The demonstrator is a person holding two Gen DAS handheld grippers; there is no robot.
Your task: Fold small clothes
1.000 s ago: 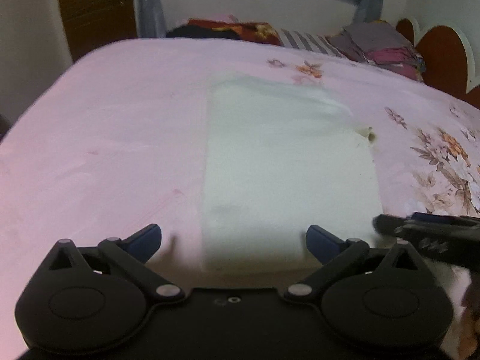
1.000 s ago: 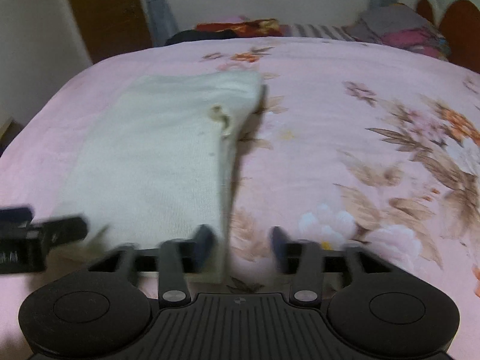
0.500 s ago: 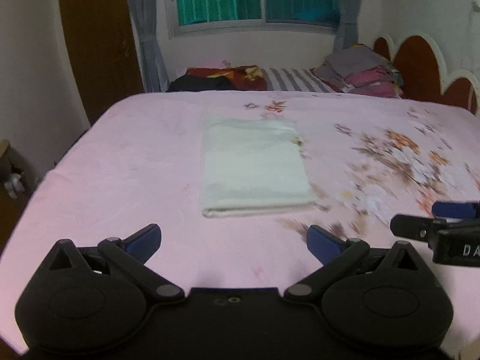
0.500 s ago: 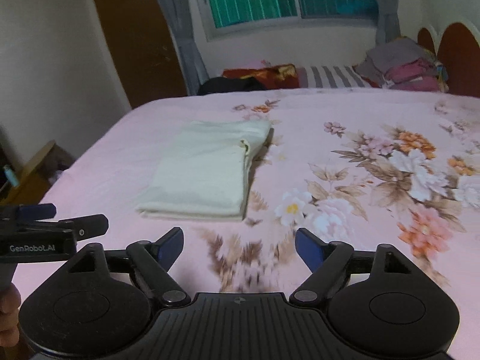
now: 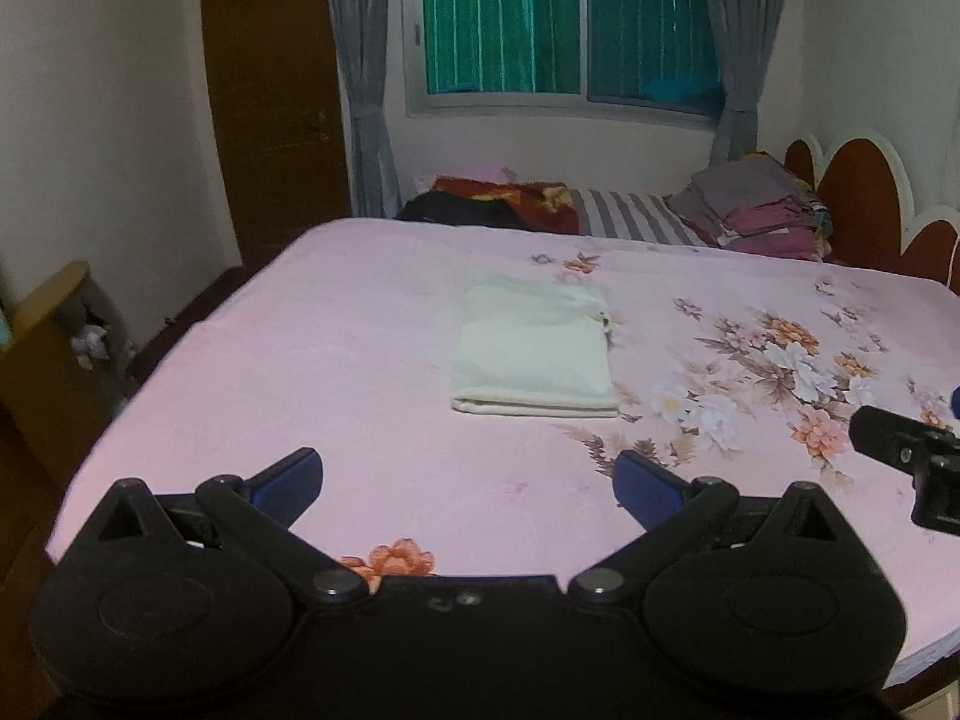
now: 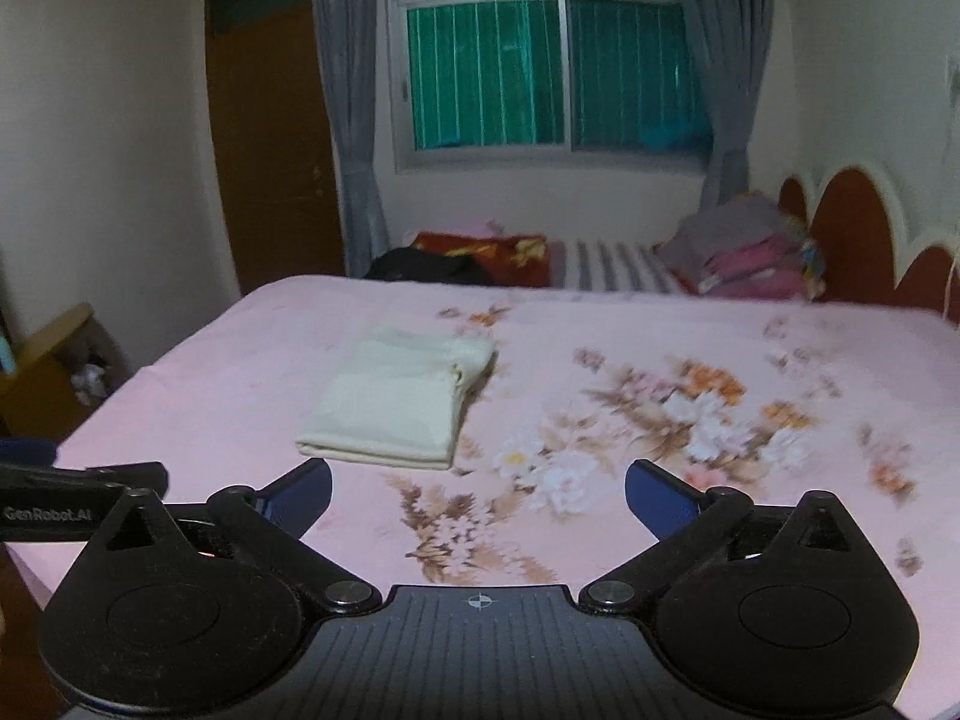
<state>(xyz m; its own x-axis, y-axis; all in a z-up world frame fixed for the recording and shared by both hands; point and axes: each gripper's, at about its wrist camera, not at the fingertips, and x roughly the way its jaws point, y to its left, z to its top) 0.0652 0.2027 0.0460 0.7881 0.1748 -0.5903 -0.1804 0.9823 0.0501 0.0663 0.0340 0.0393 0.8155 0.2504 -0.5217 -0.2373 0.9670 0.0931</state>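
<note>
Two grippers, left gripper (image 5: 468, 480) and right gripper (image 6: 478, 492), hang spread wide and empty above the pink bedsheet (image 5: 336, 372). Well ahead lies the folded cream garment (image 5: 534, 357), with stacked clothes (image 5: 756, 210) beyond and bare sheet around it.

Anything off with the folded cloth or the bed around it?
Nothing much. The cream garment lies folded flat on the pink floral sheet, edges fairly square. Only quirk: a small bunched bit with a darker spot on its right edge. Both grippers, left and right, are open, clear of it.
</note>
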